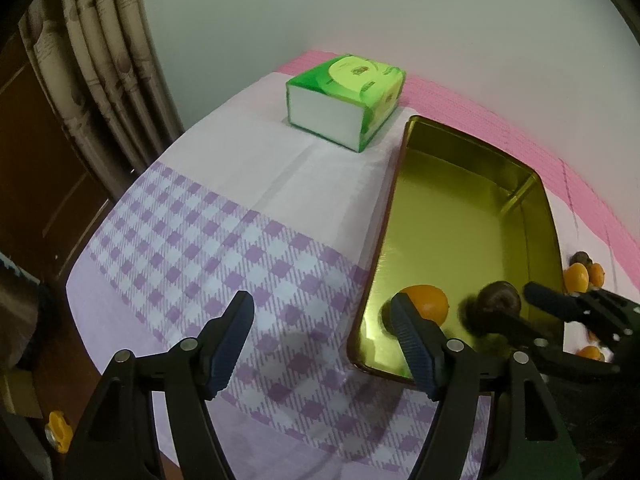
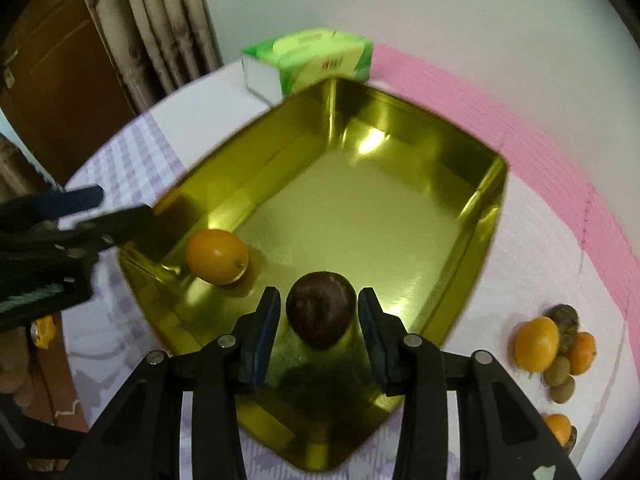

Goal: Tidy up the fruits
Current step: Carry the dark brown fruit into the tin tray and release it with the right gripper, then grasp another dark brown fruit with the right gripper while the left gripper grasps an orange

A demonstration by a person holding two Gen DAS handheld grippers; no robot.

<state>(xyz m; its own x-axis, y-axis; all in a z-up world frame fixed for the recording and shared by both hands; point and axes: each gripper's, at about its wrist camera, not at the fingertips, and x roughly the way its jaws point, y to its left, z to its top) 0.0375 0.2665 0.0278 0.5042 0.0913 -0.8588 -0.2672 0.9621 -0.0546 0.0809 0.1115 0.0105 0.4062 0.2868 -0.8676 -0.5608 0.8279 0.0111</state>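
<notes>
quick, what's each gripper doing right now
Left gripper: open, holding nothing.
Right gripper: open, fingers either side of the dark fruit in the tray, small gaps showing.

Left gripper's fingers [image 1: 412, 344] hide part of the orange [image 1: 430, 302] in the tray [image 1: 536, 216]

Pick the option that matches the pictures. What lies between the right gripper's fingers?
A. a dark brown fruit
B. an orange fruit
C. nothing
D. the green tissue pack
A: the right gripper is over the gold tray with a dark brown fruit between its open fingers, small gaps on both sides.
</notes>
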